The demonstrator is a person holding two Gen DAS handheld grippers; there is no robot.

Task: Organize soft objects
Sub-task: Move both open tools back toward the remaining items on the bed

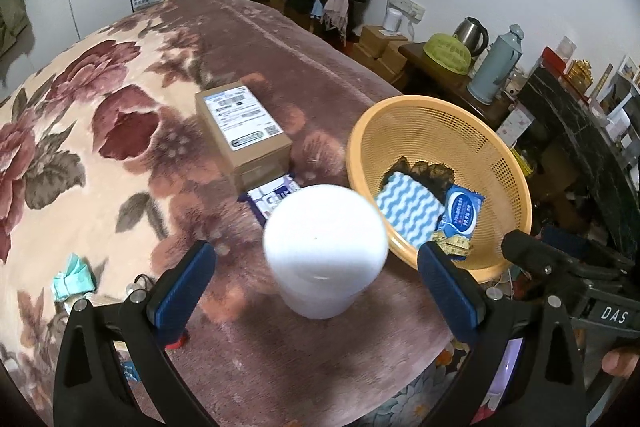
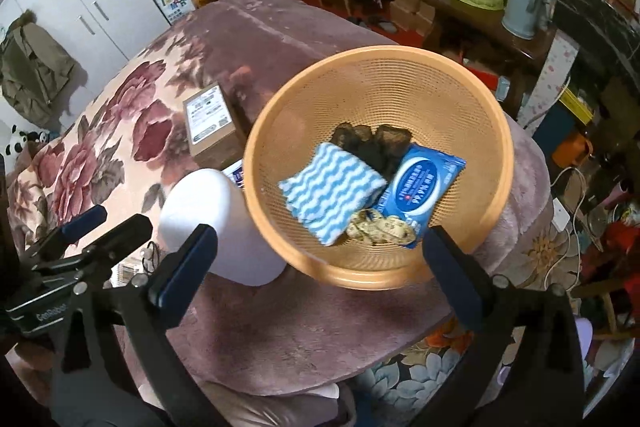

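Note:
A white roll of tissue (image 1: 326, 251) stands upright on the floral blanket, between the fingers of my open left gripper (image 1: 316, 279), not touching them. It also shows in the right wrist view (image 2: 218, 227). An orange mesh basket (image 1: 404, 125) sits to its right and holds a blue-white wavy cloth (image 1: 408, 209), a dark cloth (image 1: 430, 173), a blue wipes pack (image 1: 462, 213) and a measuring tape (image 1: 454, 245). My right gripper (image 2: 320, 259) is open and empty, above the near rim of the basket (image 2: 360, 277).
A cardboard box (image 1: 242, 131) lies behind the roll, with a purple-white pack (image 1: 272, 197) in front of it. A crumpled teal mask (image 1: 72, 277) lies at the left. The bed edge is near, with a side table of kettles (image 1: 472, 35) at the right.

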